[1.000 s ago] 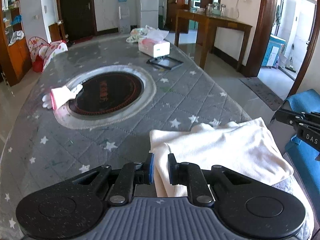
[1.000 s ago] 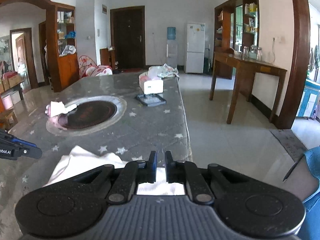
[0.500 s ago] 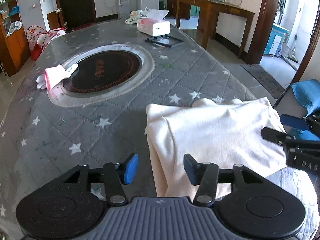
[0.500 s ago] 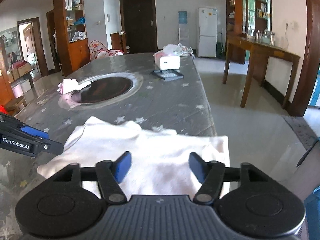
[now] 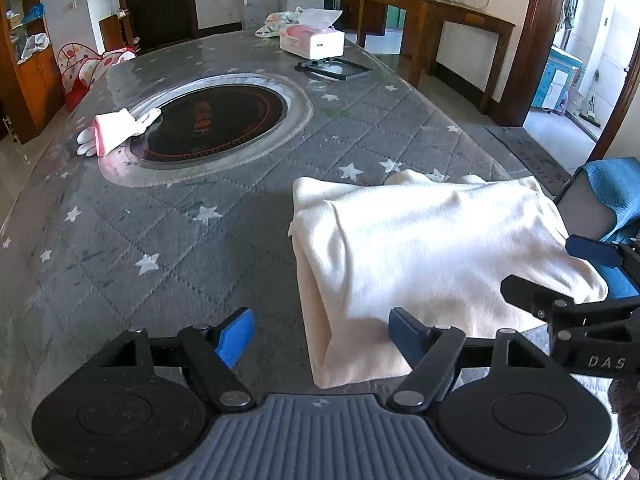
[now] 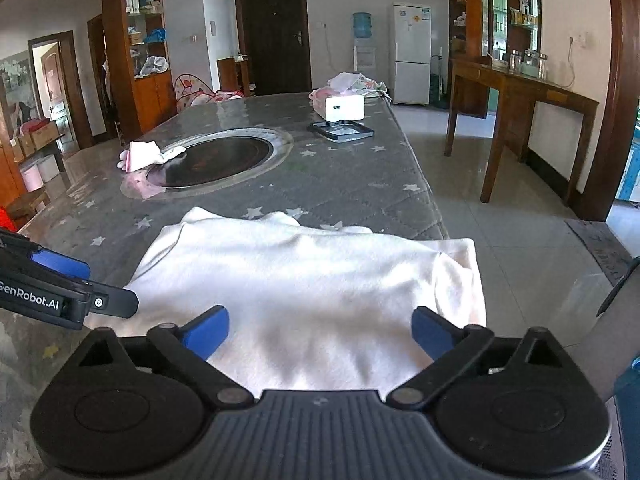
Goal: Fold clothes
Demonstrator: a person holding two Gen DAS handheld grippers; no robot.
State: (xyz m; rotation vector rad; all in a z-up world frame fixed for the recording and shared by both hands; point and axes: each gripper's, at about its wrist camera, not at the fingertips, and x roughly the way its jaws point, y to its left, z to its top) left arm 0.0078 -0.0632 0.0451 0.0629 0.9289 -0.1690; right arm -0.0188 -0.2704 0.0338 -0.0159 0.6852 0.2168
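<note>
Our left gripper (image 5: 320,336) and right gripper (image 6: 320,330) both hang spread wide, gripping nothing, over the near edge of a folded cream garment (image 6: 304,280). It lies on the star-quilted table (image 5: 200,240); beyond it are a round cooktop (image 5: 208,120), a white glove (image 5: 114,130) and a tissue box (image 5: 312,42).

"GenRobot.AI", "DAS" on hand-held grippers
</note>
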